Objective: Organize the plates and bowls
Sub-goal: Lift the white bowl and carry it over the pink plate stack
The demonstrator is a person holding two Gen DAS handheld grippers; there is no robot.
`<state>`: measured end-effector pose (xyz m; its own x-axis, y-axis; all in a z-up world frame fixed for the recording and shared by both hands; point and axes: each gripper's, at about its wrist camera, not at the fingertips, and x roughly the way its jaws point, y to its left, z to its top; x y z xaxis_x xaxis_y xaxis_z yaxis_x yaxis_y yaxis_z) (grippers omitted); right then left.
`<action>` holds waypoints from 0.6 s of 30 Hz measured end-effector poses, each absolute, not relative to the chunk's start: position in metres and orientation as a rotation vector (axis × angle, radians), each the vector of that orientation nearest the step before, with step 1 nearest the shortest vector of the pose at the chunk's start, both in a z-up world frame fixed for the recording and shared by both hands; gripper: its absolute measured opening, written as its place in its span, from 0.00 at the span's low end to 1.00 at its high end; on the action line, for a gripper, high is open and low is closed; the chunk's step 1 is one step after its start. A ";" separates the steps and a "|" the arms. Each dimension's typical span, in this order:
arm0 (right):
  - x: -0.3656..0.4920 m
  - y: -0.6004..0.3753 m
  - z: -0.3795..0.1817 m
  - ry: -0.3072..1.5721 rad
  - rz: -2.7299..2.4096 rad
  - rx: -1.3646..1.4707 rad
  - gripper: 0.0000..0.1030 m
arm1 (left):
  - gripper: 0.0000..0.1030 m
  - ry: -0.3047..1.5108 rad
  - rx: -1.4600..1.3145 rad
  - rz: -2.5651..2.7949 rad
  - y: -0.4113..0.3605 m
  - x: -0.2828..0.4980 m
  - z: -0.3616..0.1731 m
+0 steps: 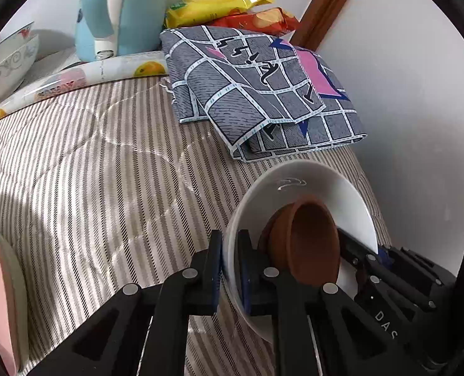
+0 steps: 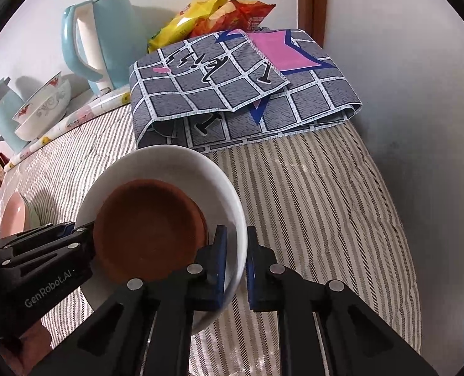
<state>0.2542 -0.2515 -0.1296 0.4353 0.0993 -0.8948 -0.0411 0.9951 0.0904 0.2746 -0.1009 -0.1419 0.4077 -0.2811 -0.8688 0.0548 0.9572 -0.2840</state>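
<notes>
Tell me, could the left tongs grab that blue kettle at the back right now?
Probably not yet: the left tongs are shut on the white bowl's rim, with the brown dish inside. The path to the blue kettle looks clear.

White walls (image 2: 388, 62) meet a brown wooden post (image 2: 315, 3) — striped bedding (image 1: 91, 172) below.

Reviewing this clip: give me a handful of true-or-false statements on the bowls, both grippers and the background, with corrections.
1. The brown bowl sits inside the white bowl. True.
2. The left gripper grips the white bowl's rim. True.
3. The right gripper hangs open, clear of the bowl. False: it is shut on the white bowl's rim, on the side opposite the left gripper.
4. The folded cloth behind the bowls is plain red. False: it is grey checked with pink and blue patches.
5. A light blue kettle stands by the wall. True.
</notes>
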 end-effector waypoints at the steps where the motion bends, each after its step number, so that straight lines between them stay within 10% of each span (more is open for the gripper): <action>1: 0.253 -0.251 -0.130 1.118 0.086 0.063 0.10 | 0.09 1.130 -0.223 -0.213 -0.099 0.273 -0.141; 18: 0.219 -0.248 -0.120 1.105 0.075 0.123 0.07 | 0.07 1.124 -0.232 -0.208 -0.094 0.234 -0.127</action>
<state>0.2190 -0.2481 -0.1204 0.4479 0.1216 -0.8858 0.0006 0.9907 0.1363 0.2341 -0.0940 -0.1273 0.4173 -0.2802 -0.8645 0.0481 0.9567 -0.2869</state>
